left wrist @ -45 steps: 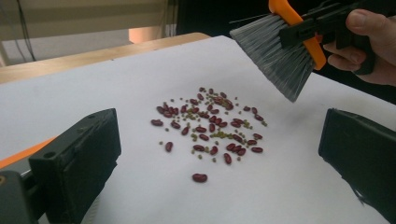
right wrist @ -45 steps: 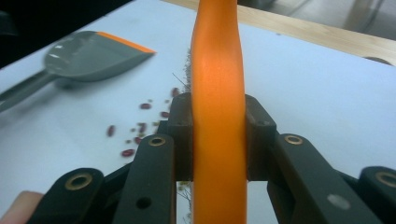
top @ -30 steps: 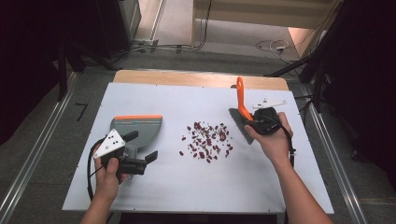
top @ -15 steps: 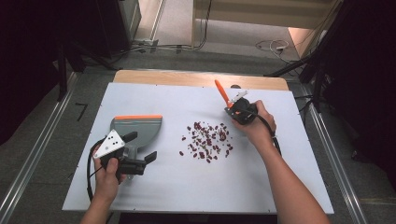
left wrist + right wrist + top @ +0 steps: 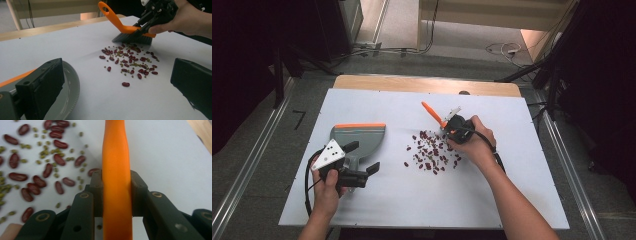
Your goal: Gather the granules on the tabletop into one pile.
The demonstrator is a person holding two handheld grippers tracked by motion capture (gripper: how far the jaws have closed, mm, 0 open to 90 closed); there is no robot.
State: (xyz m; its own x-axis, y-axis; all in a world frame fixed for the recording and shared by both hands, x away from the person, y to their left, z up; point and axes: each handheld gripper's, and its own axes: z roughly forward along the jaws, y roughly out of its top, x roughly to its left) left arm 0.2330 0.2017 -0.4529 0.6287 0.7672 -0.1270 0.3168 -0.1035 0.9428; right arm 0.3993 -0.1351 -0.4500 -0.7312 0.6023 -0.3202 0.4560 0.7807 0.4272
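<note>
Counter [image 5: 377,210]: white top, wooden strip along the far edge.
Beans [image 5: 431,152]: loose scatter of dark red beans mixed with small green ones, mid-counter, right of the dustpan; also in the left tongs view [image 5: 130,61] and the right tongs view [image 5: 37,170].
Brush [image 5: 434,116]: orange handle, grey bristles; head down on the counter at the far right edge of the scatter, handle slanting up toward the far left. In the left tongs view [image 5: 117,21] the bristles touch the counter just behind the nearest beans.
Right tongs [image 5: 457,127]: closed on the brush handle; in the right tongs view [image 5: 116,192] both pads press the orange handle from either side.
Right hand [image 5: 474,145]: wrapped around the tongs body, right of the scatter.
Dustpan [image 5: 359,140]: grey, orange strip along its far lip, flat on the counter left of the beans, well apart from them.
Left tongs [image 5: 362,160]: wide, jaws either side of the dustpan's near handle, pads not pressing it; in the left tongs view [image 5: 117,85] both jaws stand far apart.
Left hand [image 5: 329,187]: near left of the counter, gripping the tongs body.
</note>
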